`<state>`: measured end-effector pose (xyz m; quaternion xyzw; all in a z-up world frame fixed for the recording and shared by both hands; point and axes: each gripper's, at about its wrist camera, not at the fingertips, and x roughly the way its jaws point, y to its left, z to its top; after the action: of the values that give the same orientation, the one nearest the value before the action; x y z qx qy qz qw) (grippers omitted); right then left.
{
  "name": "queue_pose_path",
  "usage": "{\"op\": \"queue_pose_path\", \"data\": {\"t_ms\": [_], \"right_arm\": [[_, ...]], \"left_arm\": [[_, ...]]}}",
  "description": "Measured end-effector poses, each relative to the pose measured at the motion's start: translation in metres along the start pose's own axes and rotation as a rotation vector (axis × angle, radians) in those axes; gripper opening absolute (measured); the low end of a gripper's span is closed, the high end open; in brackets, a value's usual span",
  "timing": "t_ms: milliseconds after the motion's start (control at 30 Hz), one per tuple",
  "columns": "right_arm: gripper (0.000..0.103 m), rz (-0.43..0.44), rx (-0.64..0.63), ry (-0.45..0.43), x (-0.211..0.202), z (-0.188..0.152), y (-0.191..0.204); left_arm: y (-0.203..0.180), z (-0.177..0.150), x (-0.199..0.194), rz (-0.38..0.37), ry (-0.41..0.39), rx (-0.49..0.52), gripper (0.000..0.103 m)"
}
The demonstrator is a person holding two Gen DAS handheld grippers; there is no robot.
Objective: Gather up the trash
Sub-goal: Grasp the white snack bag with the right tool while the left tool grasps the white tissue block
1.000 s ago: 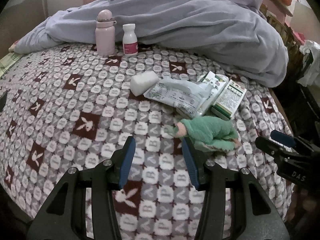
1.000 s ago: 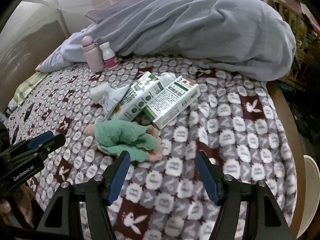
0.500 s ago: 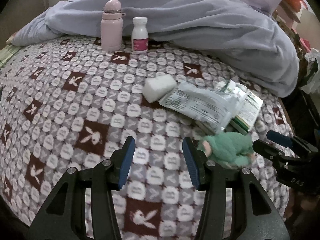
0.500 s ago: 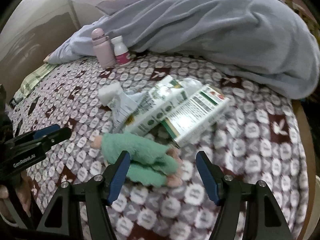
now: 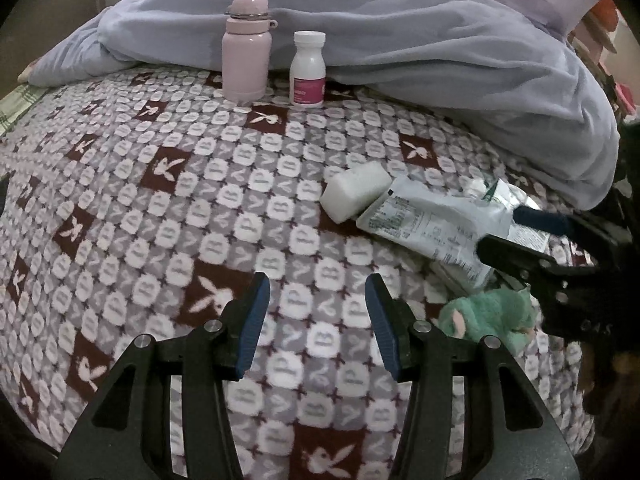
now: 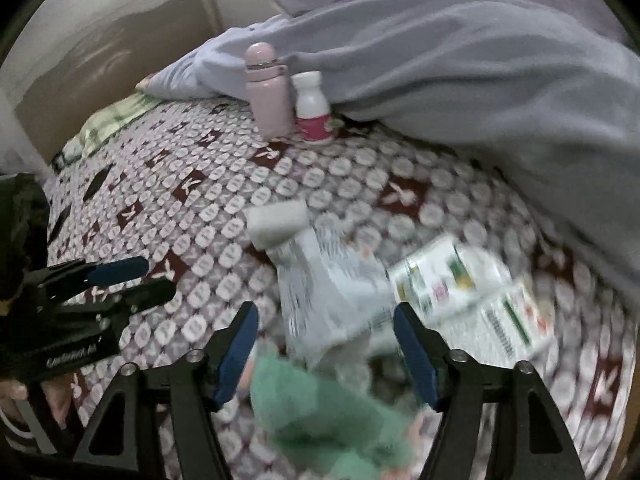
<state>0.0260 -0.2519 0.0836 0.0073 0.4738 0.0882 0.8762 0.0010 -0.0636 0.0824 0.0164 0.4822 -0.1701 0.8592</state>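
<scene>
On the patterned bedspread lie a white foam block, a crumpled white plastic wrapper and flattened green-and-white cartons. The block and wrapper also show in the right wrist view. My left gripper is open and empty over bare bedspread, left of the trash. My right gripper is open and empty, its jaws straddling the wrapper's near end above a green plush toy. It also shows in the left wrist view.
A pink flask and a white pill bottle stand at the back against a rumpled lilac duvet. The green plush toy lies by the trash. A wooden headboard is at the far left.
Both grippers have moved forward over the bed. The right one now reaches over the plush toy to the wrapper; the left one has swung left, away from the toy.
</scene>
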Motion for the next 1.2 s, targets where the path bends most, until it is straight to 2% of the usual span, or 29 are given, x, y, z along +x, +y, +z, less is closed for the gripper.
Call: {"op": "queue_pose_path", "data": {"t_ms": [33,133,200,400,500,633,833,867,900,933,1033,1133,1200], "right_arm": [[0.082,-0.005,-0.018,0.018,0.006,0.006,0.001],[0.082,-0.019,-0.069,0.096,0.028,0.019,0.001],[0.082,-0.065,-0.112,0.122,0.034,0.023,0.001],[0.082,-0.048,-0.098,0.075,0.014,0.028,-0.008],[0.082,-0.003,-0.063,0.071,0.022,0.034,-0.008],[0.082,0.026,-0.079,0.093,0.054,0.044,0.005],[0.082,-0.009,-0.127,0.197,0.11,0.048,0.015],[0.081,-0.018,-0.127,0.209,0.115,0.046,0.015],[0.076,-0.018,-0.124,0.214,0.119,0.045,0.014],[0.07,-0.006,-0.115,0.202,0.118,0.045,0.014],[0.061,-0.006,-0.085,0.129,0.101,0.048,0.009],[0.06,-0.032,-0.045,0.087,0.082,0.055,-0.002],[0.06,-0.052,-0.009,0.07,0.072,0.061,-0.013]], "left_arm": [[0.001,0.003,0.001,-0.001,0.001,-0.002,0.048],[0.001,0.01,0.005,-0.007,0.006,-0.003,0.048],[0.001,0.015,0.007,-0.008,0.007,0.0,0.048],[0.01,0.021,0.011,-0.007,0.003,-0.013,0.048],[0.016,0.02,0.015,-0.006,0.012,-0.033,0.048],[0.022,0.019,0.015,0.003,0.01,-0.037,0.048],[0.026,0.026,0.02,0.012,0.003,-0.018,0.048],[0.026,0.027,0.021,0.015,0.001,-0.01,0.048],[0.026,0.028,0.023,0.016,-0.002,-0.004,0.048],[0.026,0.031,0.025,0.016,-0.006,0.004,0.048],[0.024,0.04,0.031,0.003,-0.028,0.031,0.048],[0.023,0.05,0.041,0.002,-0.038,0.039,0.049],[0.023,0.059,0.051,-0.026,-0.045,0.035,0.056]]}}
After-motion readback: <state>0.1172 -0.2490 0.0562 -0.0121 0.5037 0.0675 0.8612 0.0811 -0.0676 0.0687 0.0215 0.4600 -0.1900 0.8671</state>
